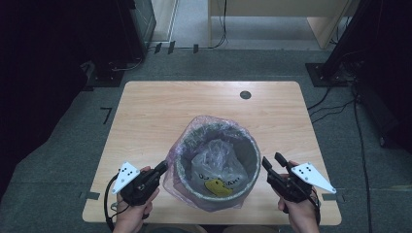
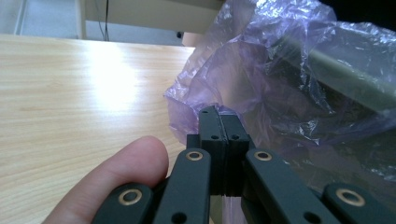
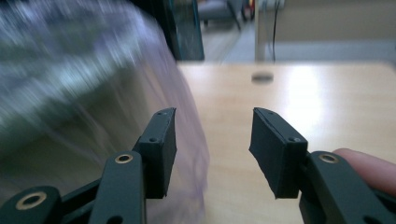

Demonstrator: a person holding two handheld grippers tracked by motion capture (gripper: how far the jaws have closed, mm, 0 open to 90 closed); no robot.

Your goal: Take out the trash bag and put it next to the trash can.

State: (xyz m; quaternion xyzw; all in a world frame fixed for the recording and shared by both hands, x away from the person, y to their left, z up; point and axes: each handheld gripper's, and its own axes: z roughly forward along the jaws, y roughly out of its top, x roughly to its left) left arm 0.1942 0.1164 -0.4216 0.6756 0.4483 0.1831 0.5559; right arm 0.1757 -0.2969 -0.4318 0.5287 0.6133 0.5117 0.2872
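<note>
Left claw (image 2: 219, 122) pinches purple bag (image 2: 280, 84) shut; right claw (image 3: 212, 140) gapes empty.

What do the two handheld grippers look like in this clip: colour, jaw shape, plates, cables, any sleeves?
Both the left gripper and the right gripper are black, with flat rectangular pads on linkage arms joined by brass-ringed pivots. Each carries a pale grey three-cornered plate marked with black dots. A black cable loops from the left one. The forearms show no sleeves.
</note>
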